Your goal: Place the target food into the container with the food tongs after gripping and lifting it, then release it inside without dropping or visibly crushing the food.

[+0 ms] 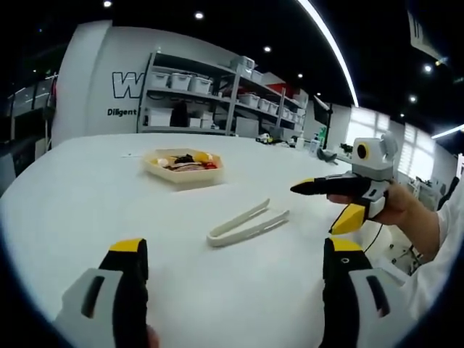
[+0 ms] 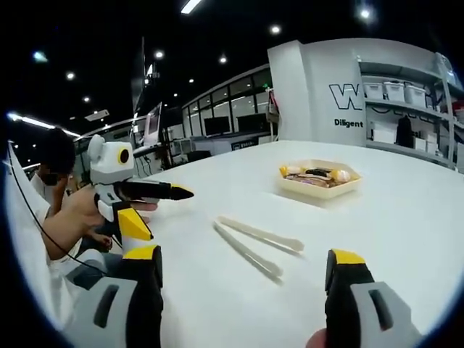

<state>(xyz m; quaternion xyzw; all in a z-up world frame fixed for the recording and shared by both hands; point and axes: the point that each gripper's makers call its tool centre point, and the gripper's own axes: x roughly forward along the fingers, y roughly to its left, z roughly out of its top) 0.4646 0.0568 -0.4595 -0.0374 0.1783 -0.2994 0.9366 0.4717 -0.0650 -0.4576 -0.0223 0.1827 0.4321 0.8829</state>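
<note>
Tongs (image 1: pixel 248 224) look light and stiff, best taken mid-arms; left gripper (image 1: pixel 235 272) and right gripper (image 2: pixel 250 283) stand open, empty.

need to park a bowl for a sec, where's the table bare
The table is bare between the tray of food and the tongs, and across the wide stretch left of both. It is also bare between the tongs and the left claw. Busier to the right, where the right claw hovers.
</note>
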